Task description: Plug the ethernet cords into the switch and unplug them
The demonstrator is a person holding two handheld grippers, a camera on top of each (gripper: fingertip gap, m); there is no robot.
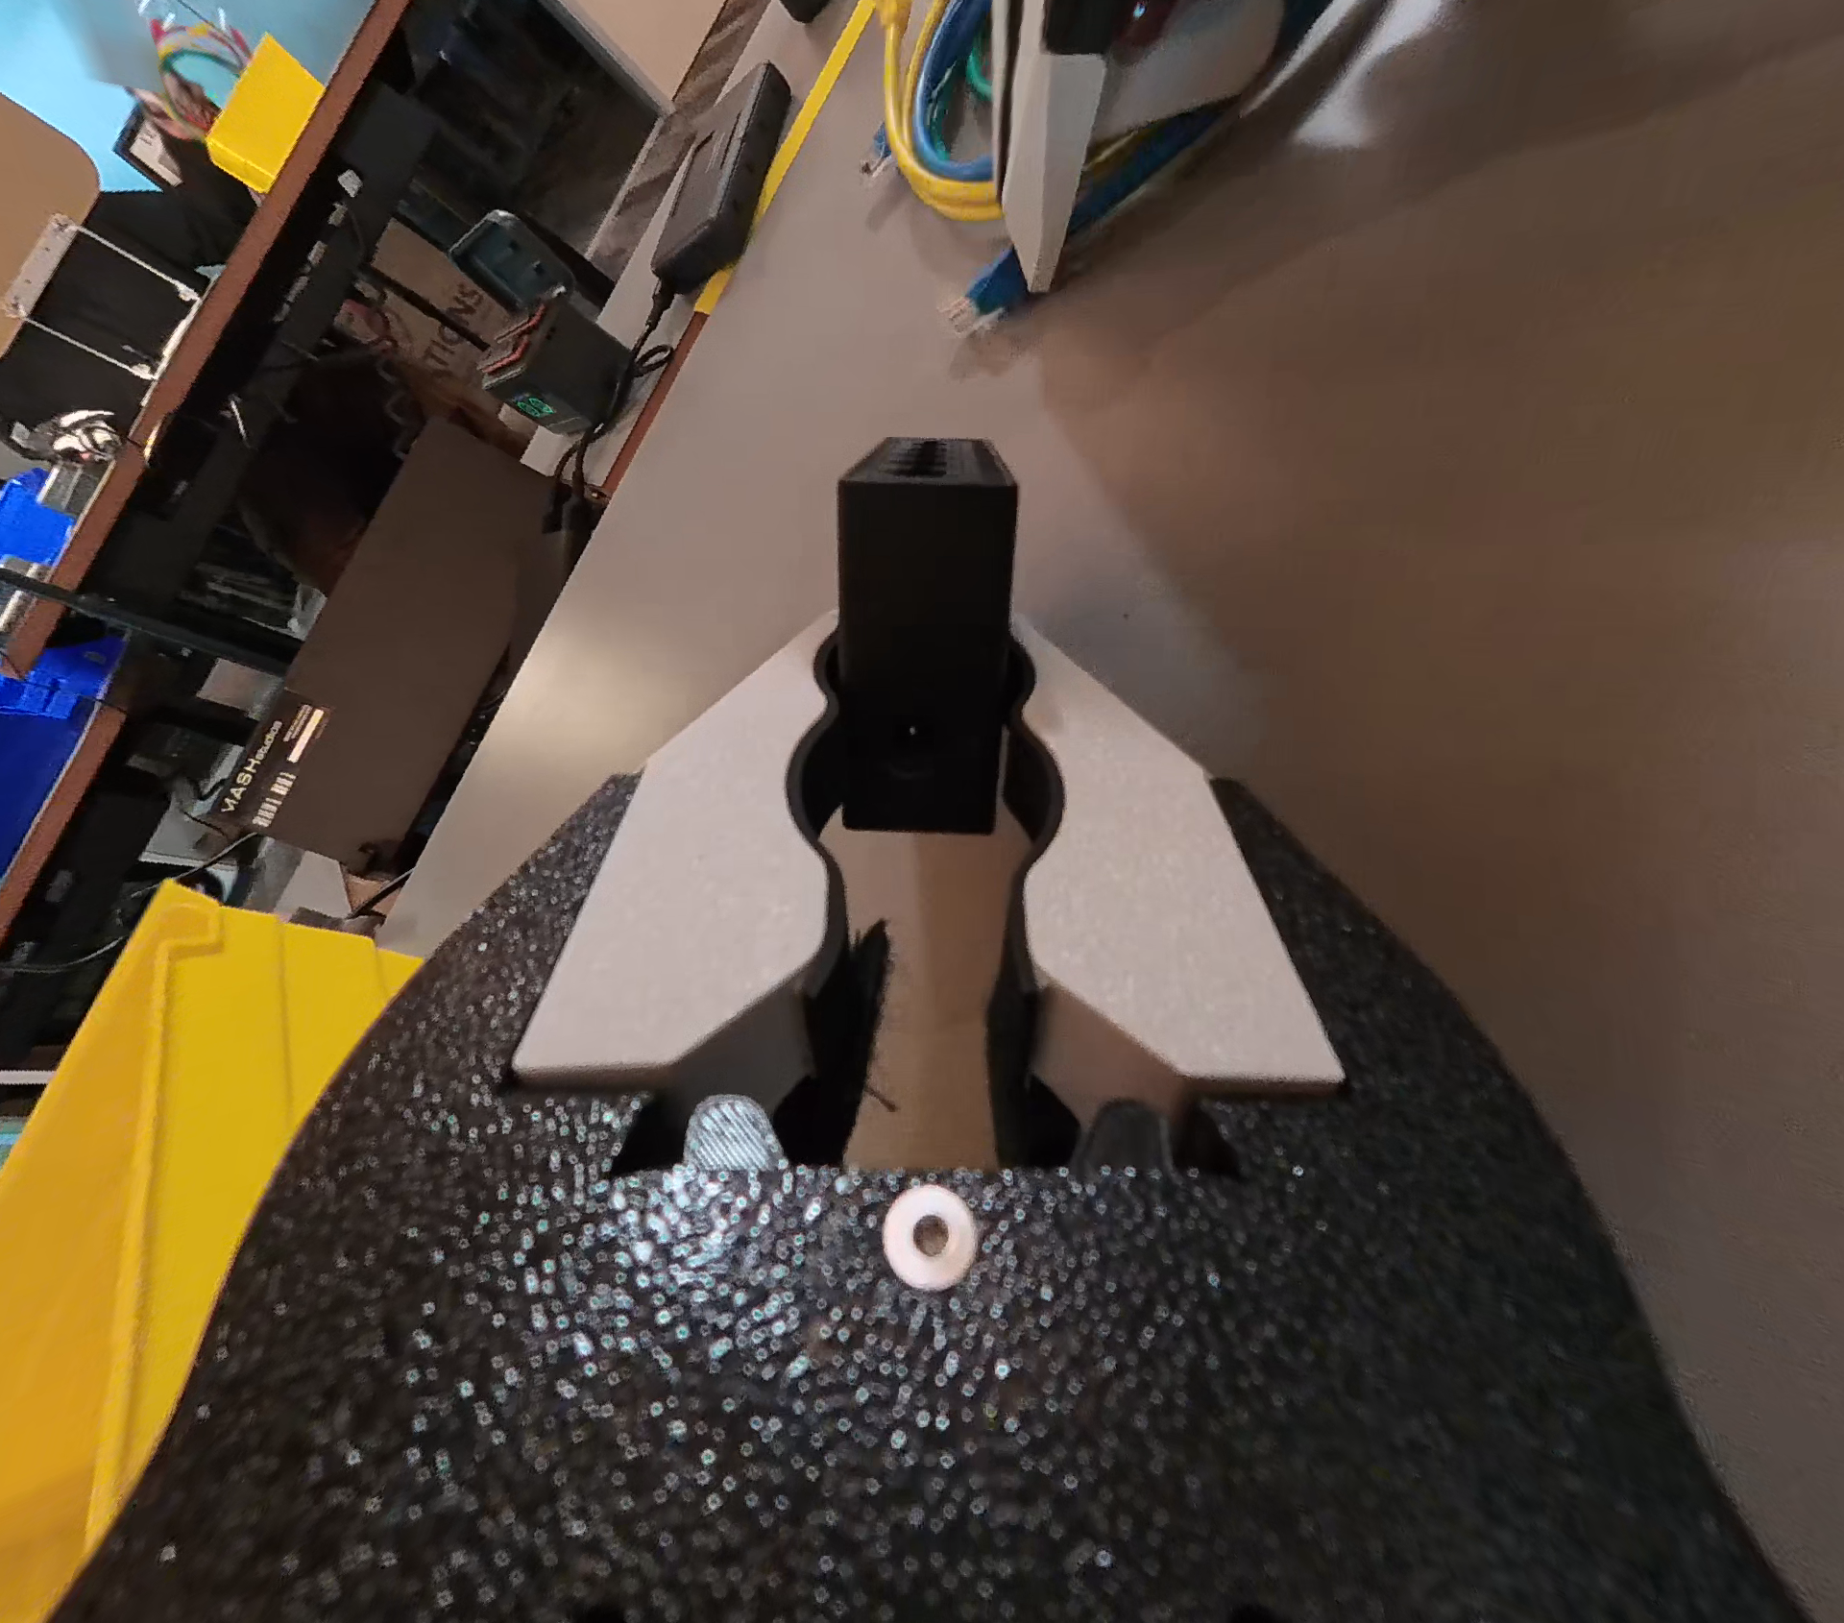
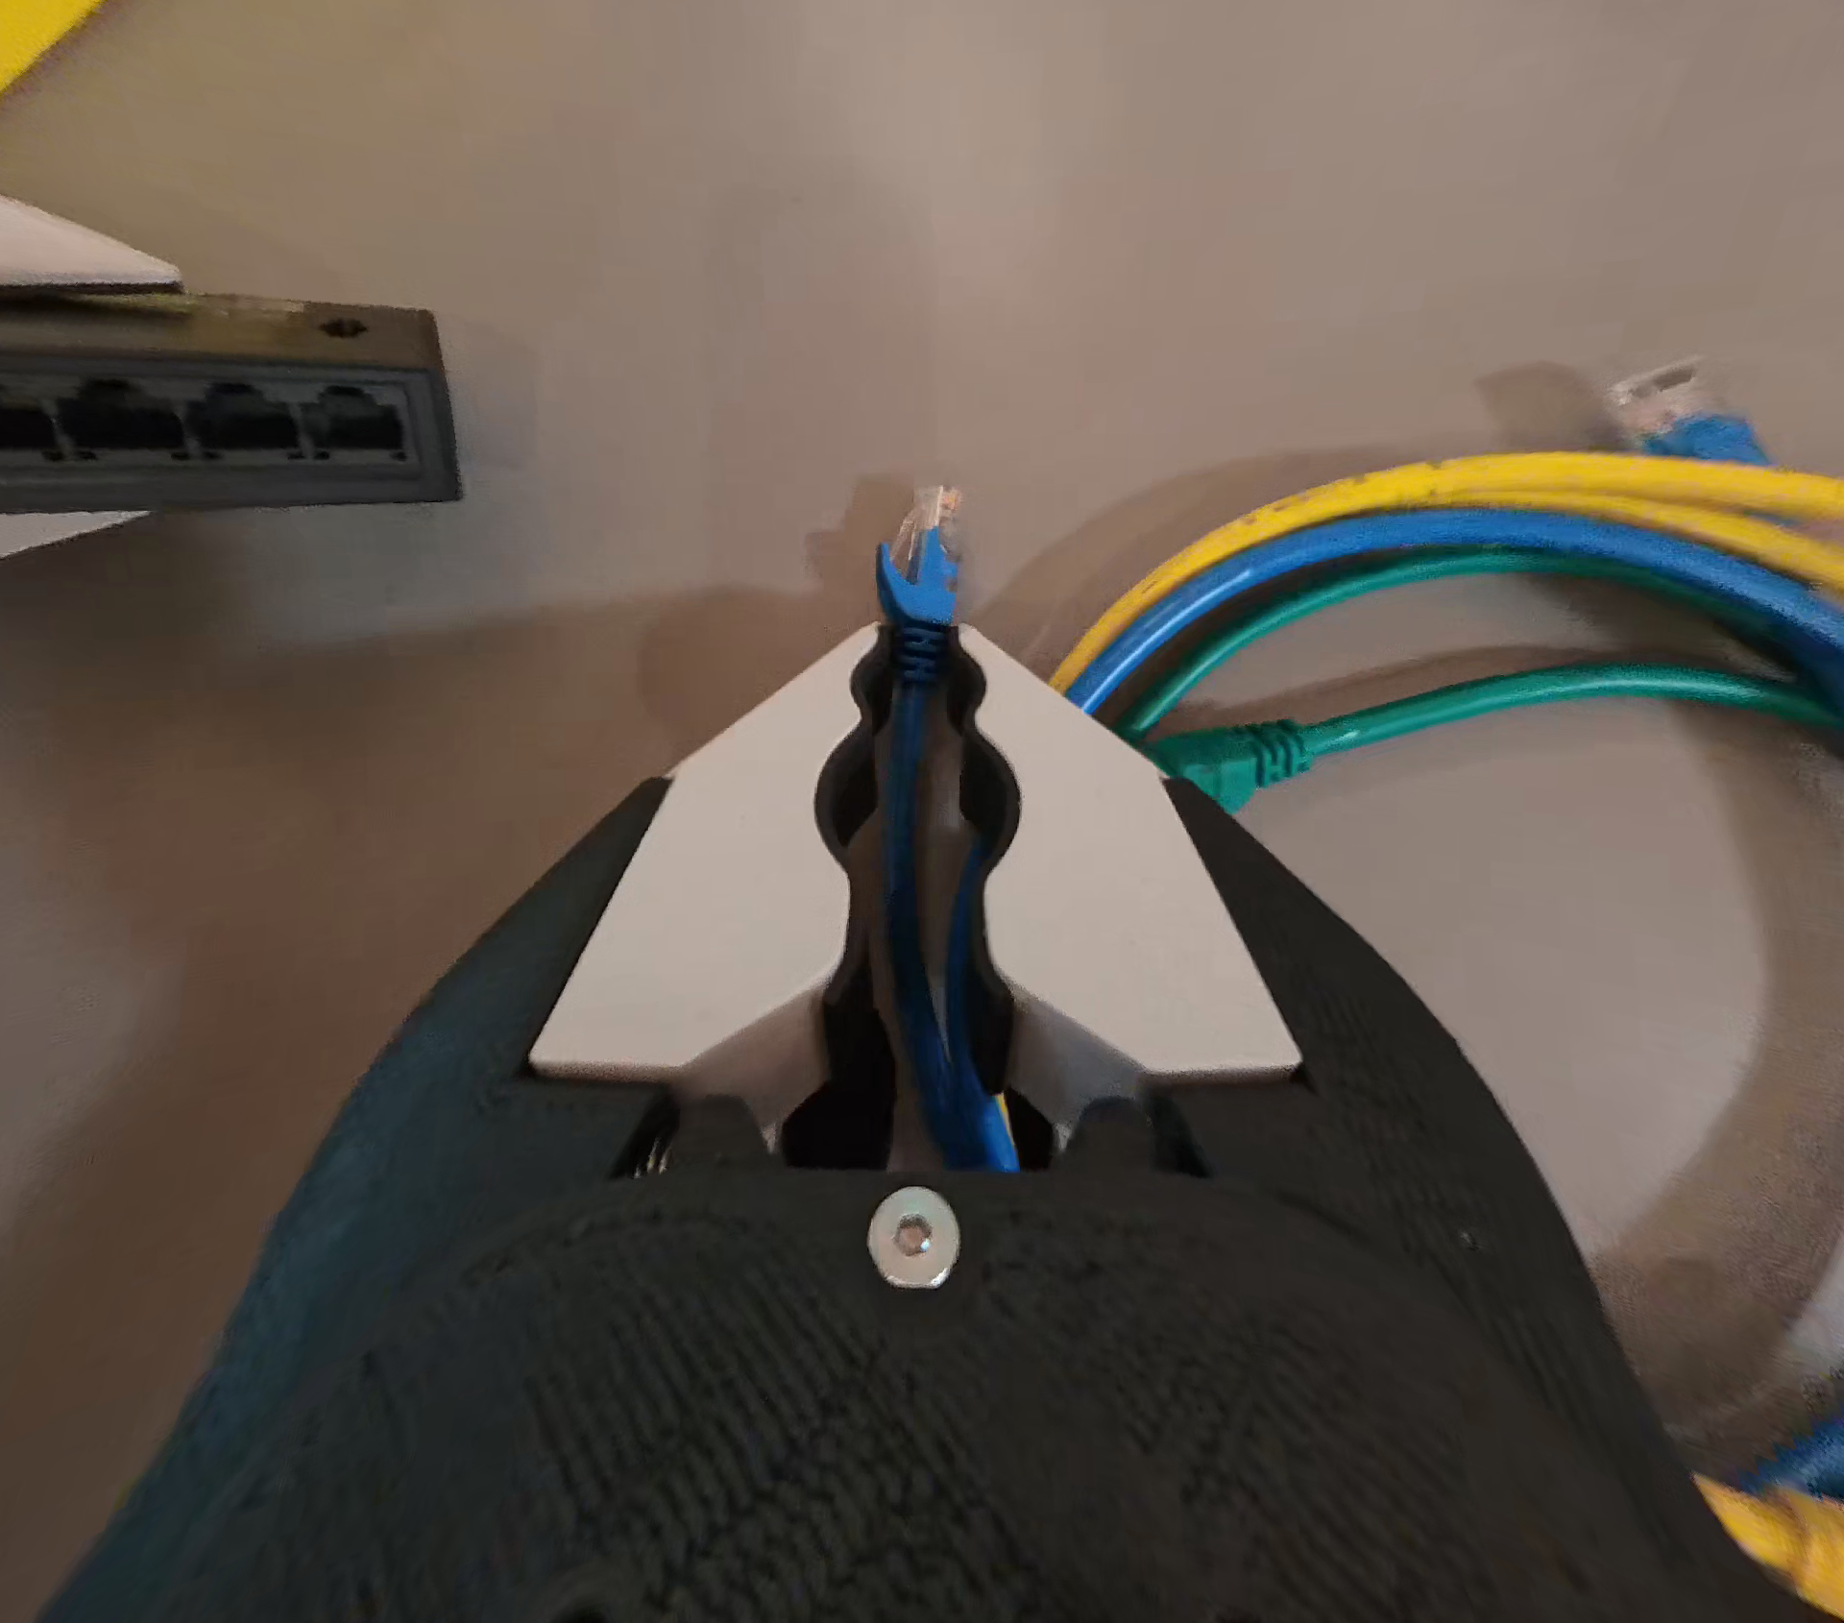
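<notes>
Left tool [image 1: 923, 677] is pinching the black switch [image 1: 926, 577] end-on, held up off the grey tabletop [image 1: 1397, 677], port row facing away toward the cords. In the right wrist view the switch [image 2: 230, 403] sits at the left edge, ports empty, well apart from the plug. Right tool [image 2: 918, 647] is clamped on a blue ethernet cord [image 2: 923, 577] just behind its boot, clear plug sticking out past the fingertips; the cord runs back between the fingers. Loose bundle of yellow, blue and green cords [image 2: 1447, 557] lies on the tabletop right of that tool, with a green plug [image 2: 1237, 762] just beside its right finger. Yellow bin [image 1: 150, 1176] at lower left of the left view. Some writing on boxes under the far bench, plus a small green display; not transcribing.
</notes>
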